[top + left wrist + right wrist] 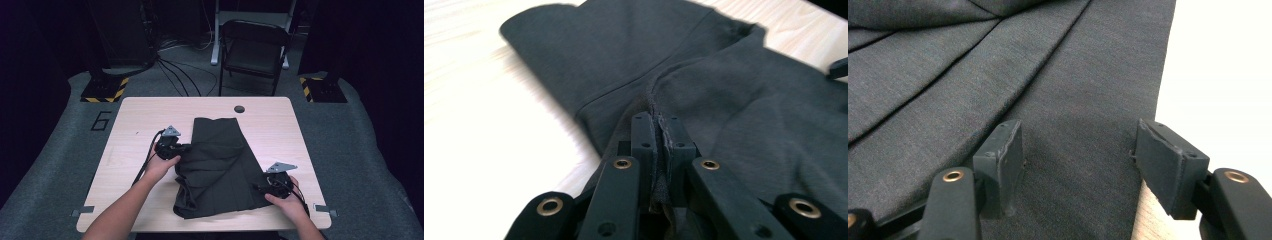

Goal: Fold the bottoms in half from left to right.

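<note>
A dark grey folded garment [217,165] lies on the light wooden table [280,130]. My left gripper [181,149] is at the garment's left edge, shut on a pinched fold of the cloth; in the left gripper view the pads [644,135] press together with a ridge of the garment [734,115] between them. My right gripper [261,188] rests at the garment's lower right edge. In the right gripper view its jaws stand wide apart over the flat cloth [998,75], one pad [1003,160] on the fabric and the other pad [1168,165] by the cloth's edge.
A dark folding chair [252,50] stands beyond the table's far edge, with cables on the floor beside it. A round dark hole [239,109] sits near the table's far edge. Bare tabletop [125,150] lies left of the garment.
</note>
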Action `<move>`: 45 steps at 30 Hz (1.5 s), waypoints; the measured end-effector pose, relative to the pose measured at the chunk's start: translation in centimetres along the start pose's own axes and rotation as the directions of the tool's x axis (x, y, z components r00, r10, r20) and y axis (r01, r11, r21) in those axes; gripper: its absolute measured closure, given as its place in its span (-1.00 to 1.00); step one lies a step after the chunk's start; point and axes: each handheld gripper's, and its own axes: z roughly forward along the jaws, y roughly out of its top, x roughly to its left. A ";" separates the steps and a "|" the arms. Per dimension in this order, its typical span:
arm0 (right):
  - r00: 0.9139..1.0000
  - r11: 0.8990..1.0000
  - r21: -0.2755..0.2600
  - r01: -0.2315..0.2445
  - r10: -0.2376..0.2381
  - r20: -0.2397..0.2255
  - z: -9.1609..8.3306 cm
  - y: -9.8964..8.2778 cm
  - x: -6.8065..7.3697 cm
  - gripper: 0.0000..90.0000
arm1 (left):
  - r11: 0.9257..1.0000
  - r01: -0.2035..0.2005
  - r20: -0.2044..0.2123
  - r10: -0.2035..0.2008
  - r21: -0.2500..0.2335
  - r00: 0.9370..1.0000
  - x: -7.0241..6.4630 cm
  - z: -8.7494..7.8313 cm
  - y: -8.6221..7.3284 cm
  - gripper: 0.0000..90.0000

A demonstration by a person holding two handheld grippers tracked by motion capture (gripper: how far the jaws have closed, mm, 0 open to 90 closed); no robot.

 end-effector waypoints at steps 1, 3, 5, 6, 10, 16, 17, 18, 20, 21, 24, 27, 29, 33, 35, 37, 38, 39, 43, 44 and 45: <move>1.000 1.000 0.001 0.002 -0.002 0.002 0.0 0.0 0.0 -0.20 | 1.000 0.004 0.004 -0.004 -0.011 1.000 -0.2 0.0 0.1 0.91; 1.000 1.000 -0.001 -0.001 0.001 0.001 0.0 0.0 0.0 -0.21 | 1.000 0.016 0.027 -0.015 -0.024 1.000 -0.7 -0.4 0.5 0.91; 1.000 1.000 -0.002 -0.009 0.009 -0.002 0.0 0.1 -0.1 -0.21 | 0.999 0.015 0.038 -0.013 -0.048 0.999 -1.3 -0.7 0.9 0.91; 1.000 1.000 0.001 -0.010 0.010 -0.003 0.0 0.1 -0.1 -0.21 | 0.999 0.009 0.047 -0.007 -0.053 0.999 -1.6 -0.8 1.2 0.91; 0.999 0.999 0.002 -0.038 0.038 -0.012 -0.1 0.2 -0.3 -0.19 | 0.998 -0.030 0.094 0.036 -0.063 0.995 -3.3 -1.2 2.7 0.91; 0.998 0.998 -0.014 -0.060 0.060 -0.007 -0.7 0.4 -0.5 -0.12 | 0.992 -0.090 0.160 0.105 -0.093 0.981 -6.7 -1.3 5.6 0.91; 0.998 0.998 -0.027 -0.057 0.058 0.003 -0.8 0.5 -0.6 -0.12 | 0.990 -0.100 0.169 0.115 -0.099 0.979 -7.3 -1.1 6.0 0.91; 0.998 0.997 -0.034 -0.066 0.066 0.007 -1.0 0.5 -0.6 -0.11 | 0.988 -0.118 0.173 0.134 -0.099 0.976 -8.0 -0.9 6.6 0.91; 0.998 0.997 -0.052 -0.063 0.064 0.014 -1.3 0.5 -0.9 -0.11 | 0.986 -0.131 0.186 0.148 -0.101 0.971 -9.1 -0.5 7.4 0.91; 0.997 0.996 -0.054 -0.073 0.074 0.022 -1.4 0.5 -0.9 -0.11 | 0.985 -0.135 0.195 0.154 -0.107 0.969 -9.6 -0.2 7.9 0.91; 0.996 0.994 -0.070 -0.082 0.084 0.033 -1.7 0.5 -1.1 -0.11 | 0.983 -0.147 0.209 0.168 -0.109 0.963 -11.4 0.5 9.0 0.91; 0.995 0.993 -0.076 -0.090 0.093 0.035 -2.0 0.4 -1.3 -0.11 | 0.980 -0.176 0.227 0.192 -0.090 0.955 -13.1 1.1 10.1 0.91; 0.995 0.993 -0.079 -0.091 0.095 0.044 -2.1 0.3 -1.5 -0.10 | 0.979 -0.191 0.240 0.201 -0.064 0.950 -14.2 1.5 10.8 0.91; 0.994 0.992 -0.085 -0.096 0.100 0.052 -2.4 0.2 -1.8 -0.10 | 0.977 -0.208 0.253 0.214 -0.052 0.943 -16.6 2.4 11.5 0.90; 0.992 0.990 -0.096 -0.103 0.109 0.058 -2.6 0.1 -2.0 -0.10 | 0.975 -0.215 0.265 0.221 -0.053 0.939 -17.8 2.8 11.7 0.90; 0.990 0.988 -0.103 -0.115 0.122 0.064 -2.8 0.0 -2.1 -0.10 | 0.974 -0.222 0.275 0.228 -0.053 0.934 -18.8 3.4 11.6 0.90; 0.989 0.987 -0.107 -0.122 0.130 0.066 -2.8 0.0 -2.2 -0.10 | 0.972 -0.229 0.274 0.234 -0.051 0.933 -19.1 3.6 11.5 0.90; 0.989 0.987 -0.108 -0.122 0.130 0.066 -2.9 0.0 -2.3 -0.10 | 0.971 -0.232 0.277 0.236 -0.051 0.931 -19.5 3.9 11.4 0.90; 0.989 0.987 -0.109 -0.118 0.127 0.075 -3.1 -0.2 -2.6 -0.10 | 0.978 -0.206 0.324 0.208 -0.042 0.923 -20.3 4.9 10.7 0.89; 0.989 0.986 -0.110 -0.123 0.131 0.074 -3.1 -0.3 -2.6 -0.10 | 0.979 -0.200 0.329 0.201 -0.036 0.923 -20.4 5.1 10.5 0.85; 0.988 0.986 -0.111 -0.123 0.132 0.075 -3.2 -0.3 -2.7 -0.09 | 0.981 -0.191 0.343 0.190 -0.031 0.920 -20.6 5.3 10.4 0.77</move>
